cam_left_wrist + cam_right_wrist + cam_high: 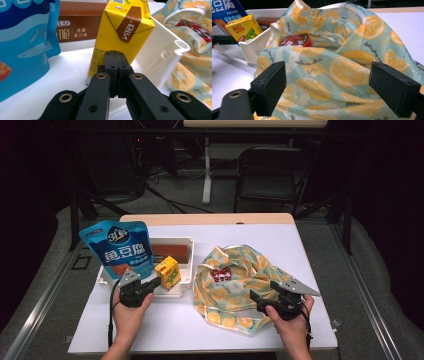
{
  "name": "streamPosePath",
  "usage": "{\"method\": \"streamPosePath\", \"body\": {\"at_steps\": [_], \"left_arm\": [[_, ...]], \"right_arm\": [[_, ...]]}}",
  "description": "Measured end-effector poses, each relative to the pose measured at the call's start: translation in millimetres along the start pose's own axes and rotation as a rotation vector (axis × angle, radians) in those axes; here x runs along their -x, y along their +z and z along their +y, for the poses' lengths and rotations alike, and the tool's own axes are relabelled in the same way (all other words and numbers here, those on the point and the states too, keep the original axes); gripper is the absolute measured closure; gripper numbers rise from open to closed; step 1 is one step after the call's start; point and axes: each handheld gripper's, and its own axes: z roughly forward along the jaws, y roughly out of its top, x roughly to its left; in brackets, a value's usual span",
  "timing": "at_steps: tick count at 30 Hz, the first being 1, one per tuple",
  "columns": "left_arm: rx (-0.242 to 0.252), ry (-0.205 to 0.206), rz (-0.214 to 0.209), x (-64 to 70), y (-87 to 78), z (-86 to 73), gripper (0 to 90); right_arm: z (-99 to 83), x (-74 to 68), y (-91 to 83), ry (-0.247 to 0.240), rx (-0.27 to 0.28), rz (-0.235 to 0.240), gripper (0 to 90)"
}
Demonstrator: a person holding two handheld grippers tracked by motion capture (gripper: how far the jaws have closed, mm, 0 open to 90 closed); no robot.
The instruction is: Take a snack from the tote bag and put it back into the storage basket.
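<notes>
From the high view, the left gripper [156, 282] sits at the near rim of the white tray [186, 270], its tips right at the yellow drink carton [168, 273], which stands tilted in the tray's near right corner. Just beyond and to the gripper's left the blue snack pouch [120, 249] stands upright, and behind the carton a brown box [170, 251] lies along the tray's far side, so room around the carton is tight on three sides. The left hand [129, 312] holds the tool from below, forearm rising from the bottom edge. The right gripper [256, 299] rests at the near right edge of the lemon-print cloth bag [235, 280], with bare table [310, 250] to its right and beyond; the right hand [290, 320] grips it from behind.

In the left gripper view, the jaws are closed together with nothing between them, tips just before the yellow drink carton [120, 32]'s lower face; whether they touch it is unclear. The tray wall [160, 52] runs close on the right, the pouch [22, 45] close on the left.

In the right gripper view, the jaws stand wide apart, holding nothing, with the bag [332, 72] bulging between and ahead of them. A red-lidded can [295, 41] sits in the bag's mouth farther ahead.
</notes>
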Motion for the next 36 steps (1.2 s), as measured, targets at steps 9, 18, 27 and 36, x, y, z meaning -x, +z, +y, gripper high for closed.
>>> {"method": "streamPosePath", "body": {"at_steps": [9,18,27,36], "left_arm": [[-0.004,-0.084,0.034,-11.1,18.3,10.8,90.0],[0.006,-0.117,0.06,-17.7,30.1,21.0,88.5],[-0.017,-0.12,0.053,-14.8,29.9,18.4,90.0],[-0.012,-0.163,0.032,-8.8,50.9,23.4,90.0]], "right_arm": [[-1.7,-2.6,1.7,-0.026,-0.002,-0.017,14.7],[-2.1,-3.1,2.4,-0.044,-0.012,-0.018,14.7],[-2.4,-1.4,2.4,-0.039,-0.013,-0.024,14.8],[-2.8,-1.0,2.0,-0.039,-0.014,-0.022,14.8]]}}
